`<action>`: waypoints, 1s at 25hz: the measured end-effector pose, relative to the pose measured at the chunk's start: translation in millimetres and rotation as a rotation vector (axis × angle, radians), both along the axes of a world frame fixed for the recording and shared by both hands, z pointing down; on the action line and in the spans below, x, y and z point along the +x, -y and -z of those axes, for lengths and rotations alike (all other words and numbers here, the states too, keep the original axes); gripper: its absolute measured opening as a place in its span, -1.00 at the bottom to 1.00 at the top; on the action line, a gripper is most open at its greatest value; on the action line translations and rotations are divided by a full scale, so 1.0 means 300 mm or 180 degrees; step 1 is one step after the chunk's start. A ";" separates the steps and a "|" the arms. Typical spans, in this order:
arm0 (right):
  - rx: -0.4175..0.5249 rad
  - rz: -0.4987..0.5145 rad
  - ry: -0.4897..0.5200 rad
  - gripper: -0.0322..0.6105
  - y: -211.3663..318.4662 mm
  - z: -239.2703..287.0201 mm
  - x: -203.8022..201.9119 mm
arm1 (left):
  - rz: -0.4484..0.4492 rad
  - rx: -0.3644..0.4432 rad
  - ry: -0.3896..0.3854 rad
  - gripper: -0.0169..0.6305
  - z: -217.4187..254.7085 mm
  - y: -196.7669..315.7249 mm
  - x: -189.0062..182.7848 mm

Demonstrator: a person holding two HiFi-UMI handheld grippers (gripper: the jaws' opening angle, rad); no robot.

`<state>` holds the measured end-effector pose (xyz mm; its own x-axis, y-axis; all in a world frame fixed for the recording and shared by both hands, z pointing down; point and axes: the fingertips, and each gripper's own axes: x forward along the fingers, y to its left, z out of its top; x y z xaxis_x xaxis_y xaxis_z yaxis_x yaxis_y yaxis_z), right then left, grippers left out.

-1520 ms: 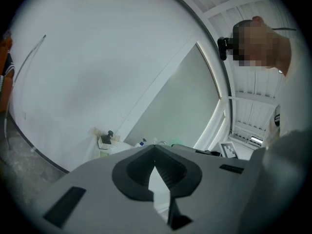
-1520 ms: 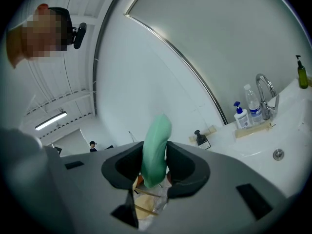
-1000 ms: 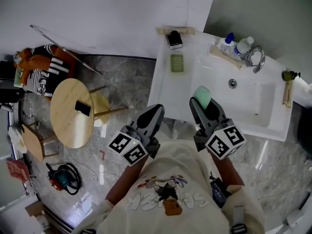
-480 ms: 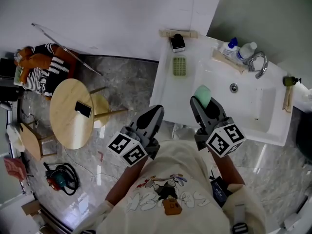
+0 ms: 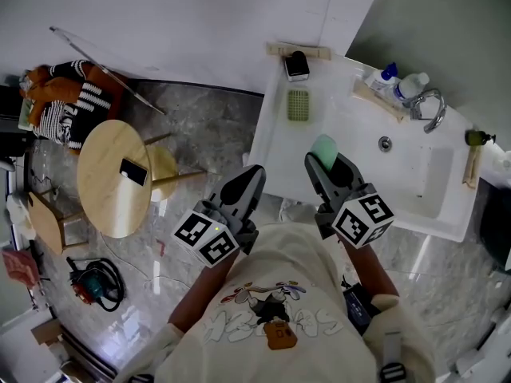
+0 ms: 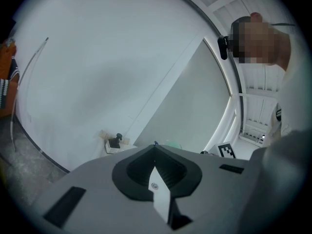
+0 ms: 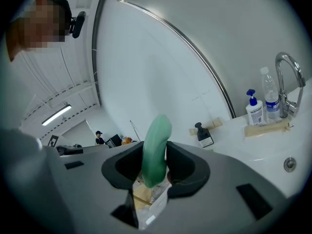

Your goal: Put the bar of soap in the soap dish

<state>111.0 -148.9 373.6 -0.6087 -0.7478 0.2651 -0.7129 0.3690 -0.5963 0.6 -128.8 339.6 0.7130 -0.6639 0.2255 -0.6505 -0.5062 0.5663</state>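
Grey marble flooring is filling the left and bottom of the head view, while a white washstand counter (image 5: 275,146) with a sunken basin (image 5: 419,178) is occupying the upper right. A person is standing at its near edge, seen from above, holding a gripper in each hand.

The right gripper (image 5: 326,164), at centre right of the frame, is clenching a pale green bar of soap (image 5: 324,149) edge-on between its jaws; the right gripper view is showing the bar standing upright in the grip. The left gripper (image 5: 255,172), at centre, is pointing toward the counter edge with its jaws pressed together and nothing between them.

The green soap dish (image 5: 298,104) is sitting empty on the counter's far left corner, above the soap in the frame and well apart from it. A tap (image 5: 429,107) and two bottles (image 5: 402,84) are standing by the wall at upper right.

Judging from this, the pickup is done; carrying the bar to the dish and releasing it is what is remaining.
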 end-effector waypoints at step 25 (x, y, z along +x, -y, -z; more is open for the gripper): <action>-0.0341 -0.0040 -0.0405 -0.47 0.235 -0.190 -0.062 | -0.0032 0.0121 0.0279 -0.92 -0.174 0.226 -0.024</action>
<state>92.5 -219.5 430.6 -0.5559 -0.7183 0.4182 -0.7894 0.2987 -0.5363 -6.5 -196.6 391.8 0.6984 -0.6660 0.2620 -0.6913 -0.5330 0.4878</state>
